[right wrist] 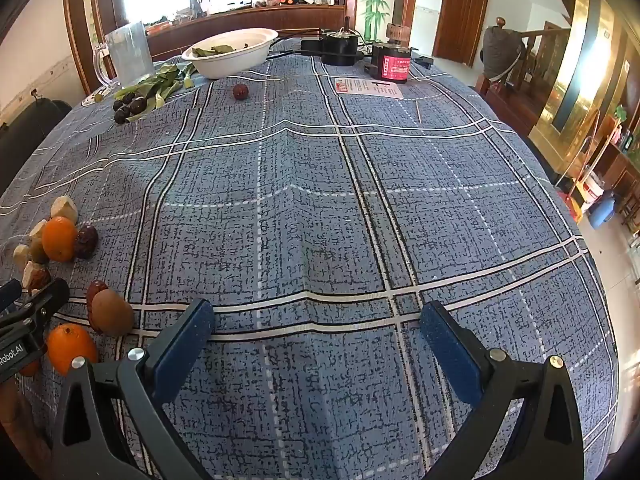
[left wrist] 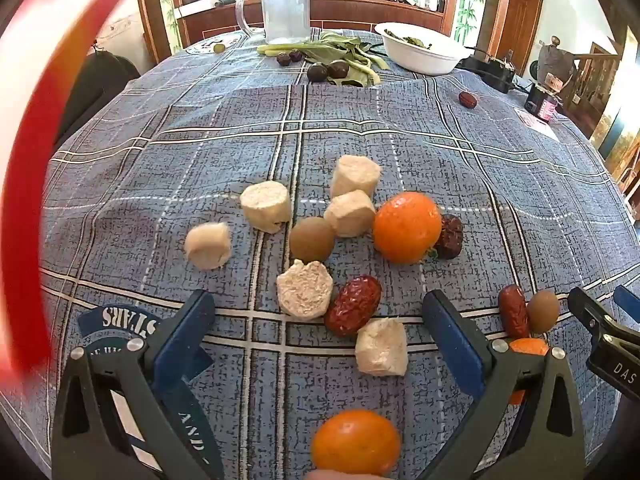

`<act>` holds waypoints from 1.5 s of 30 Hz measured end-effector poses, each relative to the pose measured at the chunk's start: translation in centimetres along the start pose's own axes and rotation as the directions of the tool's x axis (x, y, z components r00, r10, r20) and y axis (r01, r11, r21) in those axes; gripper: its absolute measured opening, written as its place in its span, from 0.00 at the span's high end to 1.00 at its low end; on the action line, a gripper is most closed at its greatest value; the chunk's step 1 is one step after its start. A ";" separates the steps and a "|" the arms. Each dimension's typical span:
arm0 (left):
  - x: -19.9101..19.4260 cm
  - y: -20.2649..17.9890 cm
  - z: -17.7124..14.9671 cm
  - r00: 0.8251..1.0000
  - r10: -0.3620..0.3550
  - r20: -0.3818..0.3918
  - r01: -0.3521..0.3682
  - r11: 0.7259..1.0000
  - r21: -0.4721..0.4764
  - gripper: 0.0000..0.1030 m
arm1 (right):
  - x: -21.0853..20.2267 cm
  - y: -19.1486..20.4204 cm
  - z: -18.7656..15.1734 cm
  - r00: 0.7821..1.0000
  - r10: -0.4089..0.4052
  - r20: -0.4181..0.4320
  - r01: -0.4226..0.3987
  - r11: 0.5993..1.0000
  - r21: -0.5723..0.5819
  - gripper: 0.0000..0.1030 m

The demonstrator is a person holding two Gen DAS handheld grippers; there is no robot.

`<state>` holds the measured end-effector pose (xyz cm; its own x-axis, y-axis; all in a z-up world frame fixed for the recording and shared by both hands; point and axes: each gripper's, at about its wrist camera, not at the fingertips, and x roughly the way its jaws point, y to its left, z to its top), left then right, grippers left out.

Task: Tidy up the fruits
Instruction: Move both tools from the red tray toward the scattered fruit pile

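In the left wrist view a heap of fruit lies on the blue checked tablecloth (left wrist: 360,140): a large orange (left wrist: 406,227), a small orange (left wrist: 355,446), wrinkled red dates (left wrist: 352,311), round brown fruits (left wrist: 312,239) and several pale cut chunks (left wrist: 266,206). My left gripper (left wrist: 318,300) stands open above this heap, its jaws wide on either side of a pale chunk and a date, touching nothing. My right gripper (right wrist: 318,310) is open over bare cloth, to the right of the heap. An orange (right wrist: 71,346), a brown fruit (right wrist: 112,312) and a date lie by its left finger.
At the far edge stand a white bowl (right wrist: 230,54) with leaves, a glass jug (right wrist: 128,54), leafy greens with dark round fruits (right wrist: 130,106) and a lone date (right wrist: 241,91). Black devices (right wrist: 390,65) and a card sit at the back right. A blurred red band (left wrist: 24,200) crosses the left edge.
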<state>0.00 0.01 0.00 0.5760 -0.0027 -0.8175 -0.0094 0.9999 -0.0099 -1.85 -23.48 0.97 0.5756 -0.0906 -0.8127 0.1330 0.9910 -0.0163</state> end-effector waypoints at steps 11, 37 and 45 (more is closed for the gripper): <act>0.0 0.0 0.0 1.000 0.002 -0.001 -0.002 1.000 0.001 0.00 | 0.0 0.0 0.0 1.000 0.001 0.000 -0.001 1.000 0.000 0.00; -0.2 0.0 -0.1 1.000 -0.017 -0.023 0.018 0.999 0.042 0.00 | 0.5 0.1 -0.2 1.000 -0.002 -0.001 0.002 1.000 0.010 0.00; -6.1 1.6 -2.0 0.982 0.115 0.152 -0.127 0.989 0.070 0.00 | -3.4 0.6 -0.7 0.987 0.123 0.104 -0.126 0.992 0.026 0.01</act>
<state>-5.18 1.58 3.85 0.6886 0.1149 -0.7160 -0.0250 0.9905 0.1349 -4.33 -22.54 3.30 0.6683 0.0221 -0.7436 0.0802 0.9916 0.1015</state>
